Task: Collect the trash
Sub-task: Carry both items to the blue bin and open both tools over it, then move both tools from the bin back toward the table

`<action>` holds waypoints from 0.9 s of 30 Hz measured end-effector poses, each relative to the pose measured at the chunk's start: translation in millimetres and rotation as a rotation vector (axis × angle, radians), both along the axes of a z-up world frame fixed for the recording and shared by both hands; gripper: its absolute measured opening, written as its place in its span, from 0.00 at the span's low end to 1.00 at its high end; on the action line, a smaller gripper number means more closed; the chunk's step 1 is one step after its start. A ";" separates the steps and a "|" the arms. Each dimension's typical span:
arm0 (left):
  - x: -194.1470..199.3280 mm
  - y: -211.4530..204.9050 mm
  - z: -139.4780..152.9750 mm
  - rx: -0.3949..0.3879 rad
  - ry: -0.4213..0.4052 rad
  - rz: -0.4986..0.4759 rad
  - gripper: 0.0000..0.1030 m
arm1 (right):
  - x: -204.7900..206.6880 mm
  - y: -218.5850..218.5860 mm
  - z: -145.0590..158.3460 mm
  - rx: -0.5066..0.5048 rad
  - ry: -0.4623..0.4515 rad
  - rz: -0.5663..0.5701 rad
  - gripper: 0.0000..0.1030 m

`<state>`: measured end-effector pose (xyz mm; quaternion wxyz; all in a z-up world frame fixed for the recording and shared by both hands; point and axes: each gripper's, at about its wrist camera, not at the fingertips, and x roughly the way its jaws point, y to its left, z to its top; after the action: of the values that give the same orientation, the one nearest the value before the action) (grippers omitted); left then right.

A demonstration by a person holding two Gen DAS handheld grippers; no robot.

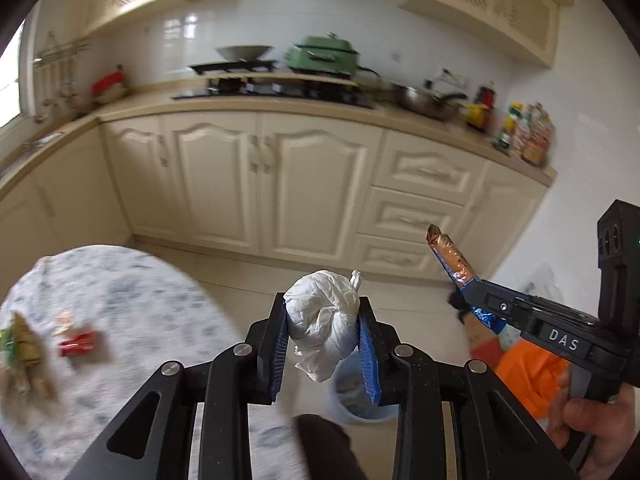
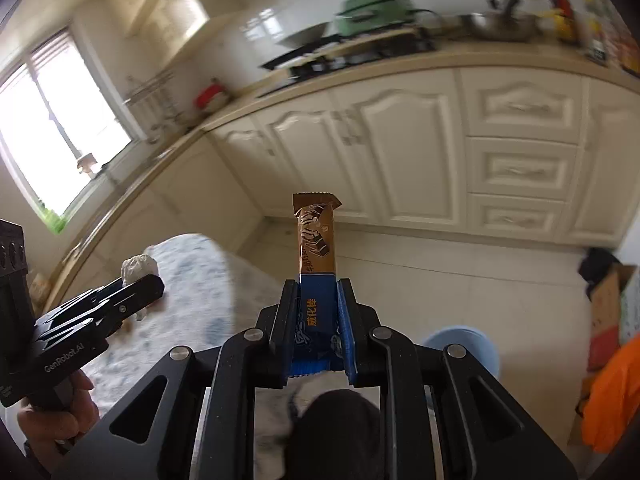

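With your left gripper clamped on the crumpled white paper wad and your right gripper pinching the brown-and-blue wafer wrapper by its lower end, carry both squarely over the pale blue bin below your fingertips before letting go.

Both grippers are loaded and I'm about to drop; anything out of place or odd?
Nothing damaged or spilled. Left gripper grips the crumpled white tissue, right gripper the snack wrapper. Still out of place: a red wrapper and greenish-tan scraps lie on the floral table. The blue bin stands upright on the floor.
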<state>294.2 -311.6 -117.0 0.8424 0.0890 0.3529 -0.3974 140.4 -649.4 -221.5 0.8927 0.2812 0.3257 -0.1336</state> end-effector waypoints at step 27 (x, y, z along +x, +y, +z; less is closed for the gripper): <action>90.9 -282.7 -153.6 0.358 0.167 -0.174 0.87 | -36.4 -129.0 -169.3 0.230 0.283 -0.244 0.53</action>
<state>385.1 -594.3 -270.5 0.7435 0.2338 0.4776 -0.4055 104.1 -778.4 -390.8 0.7773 0.3972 0.4243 -0.2409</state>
